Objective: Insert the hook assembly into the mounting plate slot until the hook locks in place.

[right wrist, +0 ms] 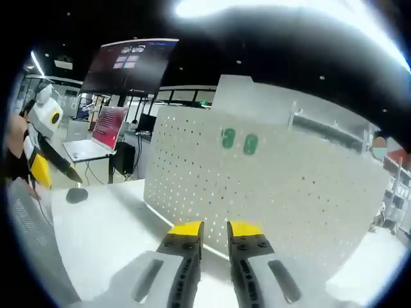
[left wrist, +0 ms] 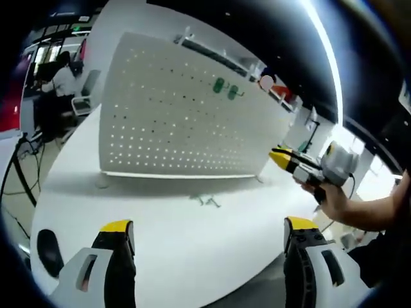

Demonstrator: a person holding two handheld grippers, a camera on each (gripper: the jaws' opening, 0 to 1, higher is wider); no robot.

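Observation:
A white pegboard (left wrist: 173, 115) stands upright on the white table (left wrist: 160, 212). Two green hooks (left wrist: 226, 88) hang near its top. A small metal hook piece (left wrist: 207, 201) lies on the table in front of the board. My left gripper (left wrist: 209, 228) is open, its yellow-tipped jaws wide apart above the table's near edge. The right gripper (left wrist: 289, 159) comes in from the right, held by a hand (left wrist: 334, 199) beside the board's right end. In the right gripper view my right gripper (right wrist: 216, 230) faces the pegboard (right wrist: 276, 186) with its jaws close together, nothing seen between them, below the green hooks (right wrist: 239, 141).
A black oval object (left wrist: 48, 250) lies near the table's left edge. The left gripper (right wrist: 54, 172) shows at the left of the right gripper view, near that black object (right wrist: 77, 194). A laptop (right wrist: 96, 144) stands on a desk behind. A person (left wrist: 61, 80) sits at the far back.

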